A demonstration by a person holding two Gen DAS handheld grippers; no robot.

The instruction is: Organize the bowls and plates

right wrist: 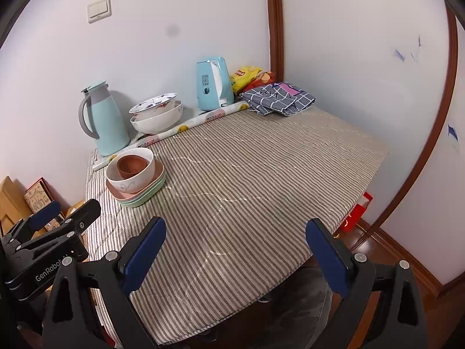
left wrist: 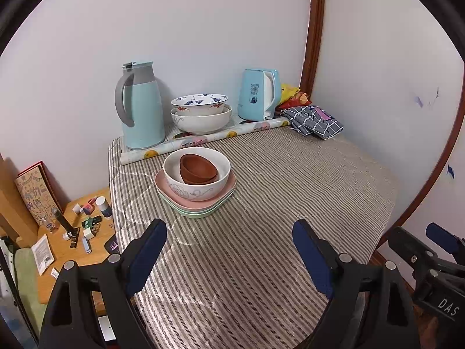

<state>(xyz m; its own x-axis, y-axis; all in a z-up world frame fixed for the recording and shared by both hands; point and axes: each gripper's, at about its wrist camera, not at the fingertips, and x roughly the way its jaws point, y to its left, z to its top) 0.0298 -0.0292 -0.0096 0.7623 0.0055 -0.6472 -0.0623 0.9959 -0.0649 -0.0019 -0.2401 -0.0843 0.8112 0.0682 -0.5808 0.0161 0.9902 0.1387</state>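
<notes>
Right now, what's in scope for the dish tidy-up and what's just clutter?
Job:
- brown bowls in white bowl
- plates underneath
- patterned bowl in big bowl

Clutter:
- flask
- kettle
- cloth
- snack bags
- paper roll

Soft, even indoor light with faint shadows; both fisheye views are sharp at centre, strongly curved at edges, with black vignetted corners.
</notes>
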